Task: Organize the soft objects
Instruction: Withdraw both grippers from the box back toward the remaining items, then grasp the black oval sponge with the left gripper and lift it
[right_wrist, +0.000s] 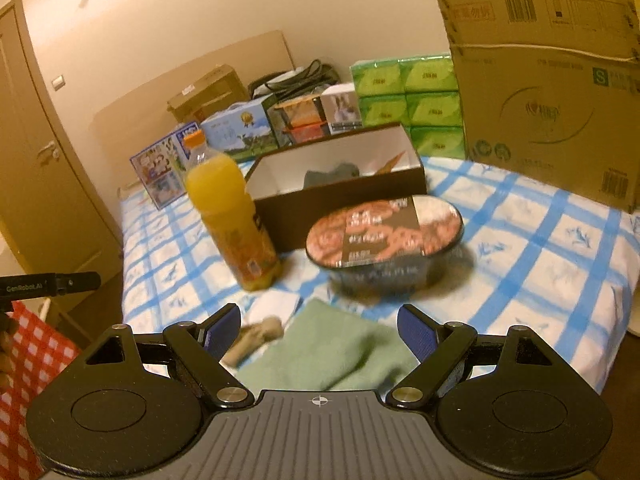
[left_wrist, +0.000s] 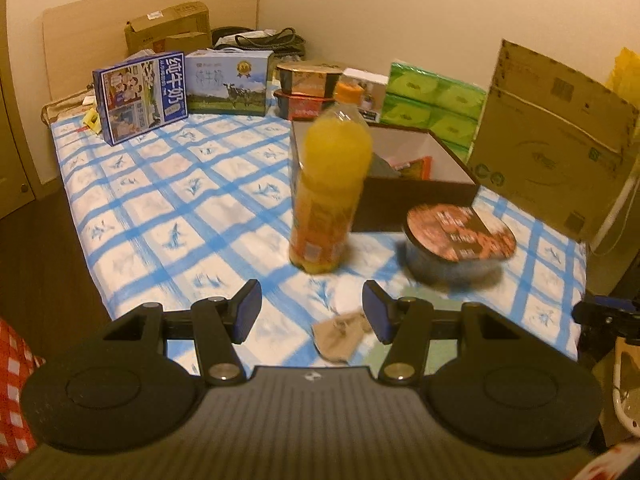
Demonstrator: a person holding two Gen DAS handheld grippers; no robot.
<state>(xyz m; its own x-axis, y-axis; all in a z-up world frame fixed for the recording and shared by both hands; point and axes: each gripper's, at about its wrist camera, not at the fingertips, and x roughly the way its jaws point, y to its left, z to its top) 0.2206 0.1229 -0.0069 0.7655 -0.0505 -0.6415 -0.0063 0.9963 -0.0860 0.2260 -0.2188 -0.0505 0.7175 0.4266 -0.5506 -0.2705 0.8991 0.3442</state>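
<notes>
Where the blue-and-white checked bed [right_wrist: 540, 248] fills both views, a tall cardboard carton [right_wrist: 548, 92] stands at its far right, beside a stack of green tissue packs [right_wrist: 408, 100]. Nearer the middle sits an open dark box [right_wrist: 340, 196] with white inner walls, holding a grey soft item and something orange. Just left of the box stands an orange juice bottle [left_wrist: 330, 188], upright, and just in front of the box a lidded noodle bowl [right_wrist: 384, 240]. A folded green cloth [right_wrist: 336, 352] lies on the near edge of the bed, with a small beige soft piece [right_wrist: 256, 340] touching its left side. The right gripper [right_wrist: 320, 332] hangs over the green cloth, jaws spread wide, gripping nothing. The left gripper [left_wrist: 312, 312] hovers above the beige piece, jaws about half apart and empty.
</notes>
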